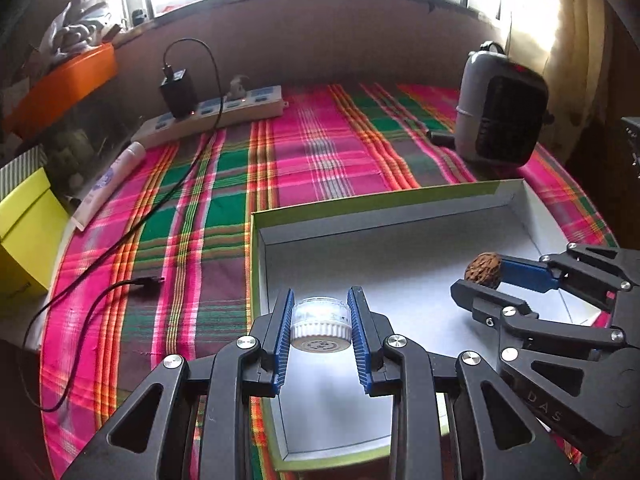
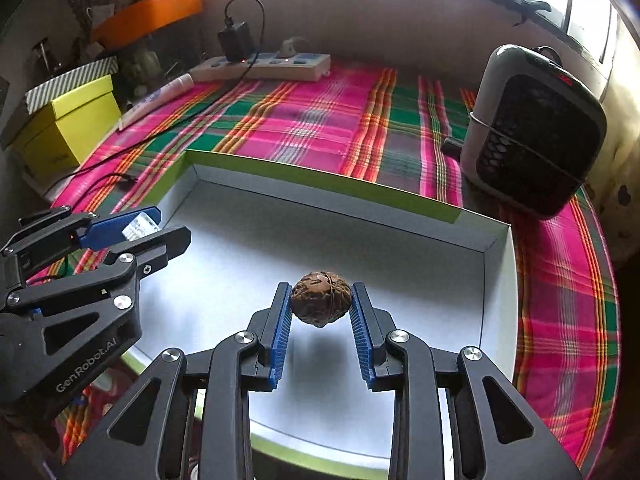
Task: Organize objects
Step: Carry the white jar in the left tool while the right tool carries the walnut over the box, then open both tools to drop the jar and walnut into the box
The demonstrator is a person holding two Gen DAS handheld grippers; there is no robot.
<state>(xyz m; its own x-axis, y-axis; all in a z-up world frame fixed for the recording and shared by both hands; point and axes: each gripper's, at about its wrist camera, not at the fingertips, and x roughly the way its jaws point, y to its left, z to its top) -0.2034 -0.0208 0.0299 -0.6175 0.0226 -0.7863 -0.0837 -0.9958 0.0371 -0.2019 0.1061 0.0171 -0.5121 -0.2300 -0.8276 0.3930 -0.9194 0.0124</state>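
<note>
A shallow white box with green sides (image 1: 256, 264) (image 2: 320, 184) lies open on the plaid cloth. My left gripper (image 1: 321, 312) is shut on a small clear jar with a white cap (image 1: 320, 322) and holds it over the box's left part; it also shows in the right wrist view (image 2: 160, 232), with the jar (image 2: 140, 227) between its fingers. My right gripper (image 2: 321, 300) is shut on a brown walnut (image 2: 321, 298) and holds it above the box floor. In the left wrist view the right gripper (image 1: 480, 280) and walnut (image 1: 483, 271) are at the right.
A grey heater (image 1: 500, 112) (image 2: 536, 132) stands at the back right. A power strip with a black charger (image 1: 208, 114) (image 2: 264, 66) lies at the back, its cable (image 1: 120, 248) trailing left. A tube (image 1: 108, 184) and a yellow box (image 1: 28, 232) (image 2: 68, 128) sit at left.
</note>
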